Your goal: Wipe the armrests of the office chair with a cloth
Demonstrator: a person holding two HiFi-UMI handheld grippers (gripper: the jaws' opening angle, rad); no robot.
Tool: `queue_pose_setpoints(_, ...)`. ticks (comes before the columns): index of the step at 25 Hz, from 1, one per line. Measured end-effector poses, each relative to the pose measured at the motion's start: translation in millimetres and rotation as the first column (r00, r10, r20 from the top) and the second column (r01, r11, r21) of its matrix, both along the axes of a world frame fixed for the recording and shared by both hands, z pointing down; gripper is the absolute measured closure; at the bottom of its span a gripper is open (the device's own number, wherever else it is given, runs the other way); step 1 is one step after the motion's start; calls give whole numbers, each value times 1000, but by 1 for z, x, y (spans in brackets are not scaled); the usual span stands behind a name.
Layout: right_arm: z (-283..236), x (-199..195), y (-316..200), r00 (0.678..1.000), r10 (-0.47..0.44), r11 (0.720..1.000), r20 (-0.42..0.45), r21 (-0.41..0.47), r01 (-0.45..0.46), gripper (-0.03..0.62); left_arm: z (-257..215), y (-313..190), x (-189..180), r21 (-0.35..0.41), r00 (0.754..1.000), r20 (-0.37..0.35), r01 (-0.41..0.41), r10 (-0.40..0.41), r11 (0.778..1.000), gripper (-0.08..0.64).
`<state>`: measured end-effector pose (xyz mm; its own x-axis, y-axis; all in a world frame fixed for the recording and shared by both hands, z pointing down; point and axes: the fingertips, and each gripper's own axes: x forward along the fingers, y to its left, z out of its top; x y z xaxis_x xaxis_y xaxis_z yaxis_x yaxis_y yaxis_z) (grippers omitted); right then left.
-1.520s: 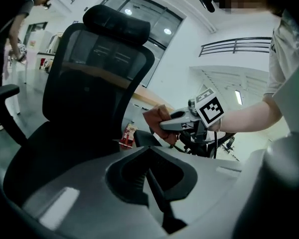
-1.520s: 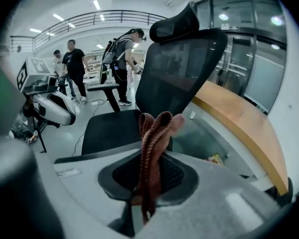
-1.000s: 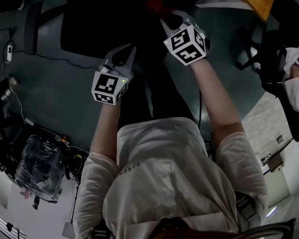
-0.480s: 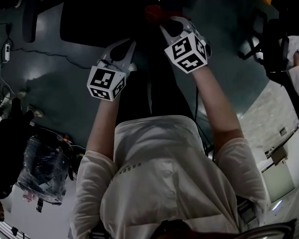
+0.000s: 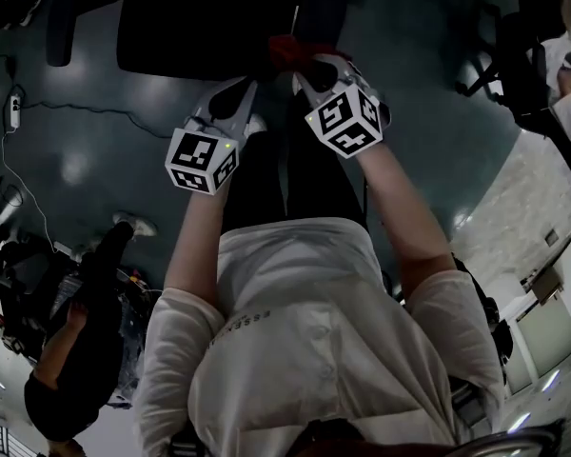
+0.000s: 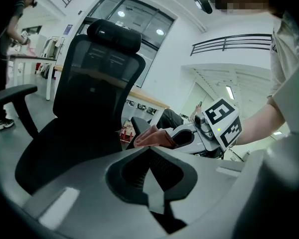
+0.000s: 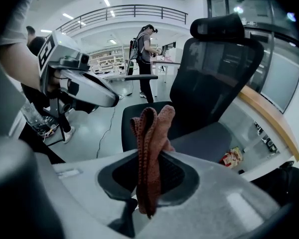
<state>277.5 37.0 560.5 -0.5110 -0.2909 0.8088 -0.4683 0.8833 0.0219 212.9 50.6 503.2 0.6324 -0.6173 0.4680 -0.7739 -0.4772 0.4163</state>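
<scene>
The black office chair (image 5: 195, 27) stands in front of me, mesh back and headrest upright (image 7: 217, 78). One armrest (image 6: 12, 94) juts out at the left of the left gripper view; the same armrest (image 7: 134, 77) shows beyond the seat in the right gripper view. My right gripper (image 7: 148, 180) is shut on a reddish-brown cloth (image 7: 150, 138), whose folds stick up past the jaws. In the head view the cloth (image 5: 285, 48) hangs at the seat's front edge. My left gripper (image 6: 152, 158) hovers beside it, shut with nothing held, a little short of the seat (image 5: 230, 98).
A person in dark clothes (image 5: 76, 350) crouches at lower left near wrapped equipment. Cables and a power strip (image 5: 16, 103) lie on the grey floor. Another chair (image 5: 523, 65) stands at right. A wooden-topped desk (image 7: 269, 118) runs behind the chair; someone stands farther off (image 7: 145, 54).
The right gripper with the cloth has drifted a little left and nearer to me. The left gripper has hardly moved. A person in dark clothes has come into view at lower left.
</scene>
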Motion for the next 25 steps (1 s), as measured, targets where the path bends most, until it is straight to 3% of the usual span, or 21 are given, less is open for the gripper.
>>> queue_pose_setpoints(3, -1, -1, 15, 1000, 22, 1000, 2, -8, -22, 543, -4, 12, 2, 19, 999, 13, -31, 31, 999, 541)
queue_pose_setpoints(8, 4, -9, 50, 1000, 24, 995, 17, -99, -22, 543, -1, 23, 0, 15, 998, 3, -59, 59, 998, 541)
queue_pose_setpoints(11, -7, 3, 44, 994, 90, 993, 56, -86, -85, 543, 1, 14, 3, 10, 998, -9, -63, 63, 998, 541)
queue_pose_setpoints(14, -27, 31, 10, 983, 162, 987, 82, -12, -161, 543, 2, 0, 13, 3, 998, -20, -65, 65, 998, 541)
queue_pose_setpoints(18, -43, 67, -54, 976, 189, 979, 106, 59, -196, 543, -2, -19, 21, 2, 999, -46, -30, 30, 1000, 541)
queue_pose_setpoints(21, -42, 82, -110, 982, 152, 983, 110, 85, -162, 543, 5, -40, 18, -17, 999, -38, 31, -32, 999, 541)
queue_pose_setpoints(25, -35, 81, -176, 994, 38, 993, 106, 108, -50, 543, 14, -63, 15, -42, 996, -28, 80, -81, 996, 541)
